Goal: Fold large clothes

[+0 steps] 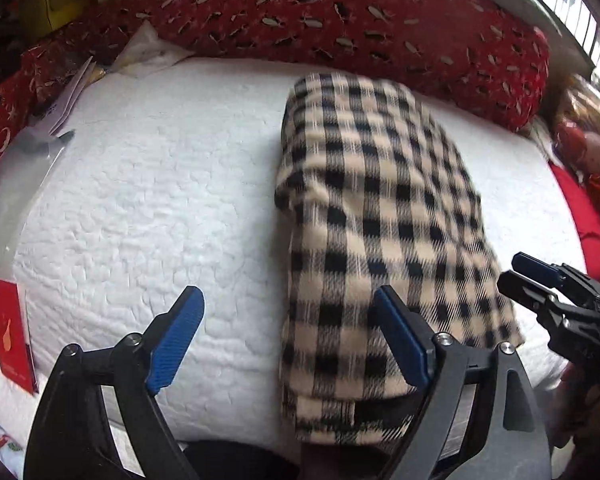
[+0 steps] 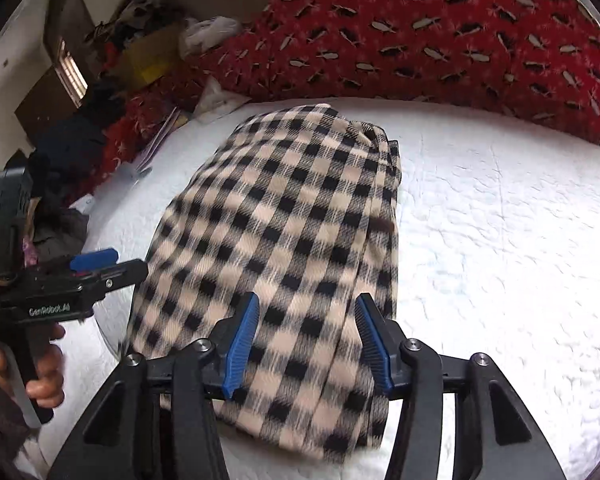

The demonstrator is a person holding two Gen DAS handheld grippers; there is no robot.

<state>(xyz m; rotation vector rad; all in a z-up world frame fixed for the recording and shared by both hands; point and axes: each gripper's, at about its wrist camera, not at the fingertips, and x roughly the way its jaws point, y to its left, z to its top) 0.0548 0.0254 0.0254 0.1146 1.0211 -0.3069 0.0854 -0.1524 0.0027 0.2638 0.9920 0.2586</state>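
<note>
A beige-and-black checked garment (image 1: 380,208) lies folded into a long rectangle on the white quilted bed (image 1: 160,200). My left gripper (image 1: 288,300) hangs open and wide over the garment's near left edge. One blue pad (image 1: 400,336) is above the cloth and the other is above bare quilt, with nothing held. In the right wrist view my right gripper (image 2: 307,300) hovers open over the near end of the garment (image 2: 284,220), its pads apart and not pinching the cloth. Each gripper shows in the other's view: the right gripper (image 1: 512,270) and the left gripper (image 2: 120,266), held by a hand (image 2: 44,372).
A red patterned blanket (image 1: 340,12) is bunched along the far side of the bed. Papers (image 1: 68,96), a plastic sleeve and a red card (image 1: 14,332) lie at the left edge. Clutter and a yellow box (image 2: 148,60) sit beyond. Red cloth (image 1: 592,232) lies at the right.
</note>
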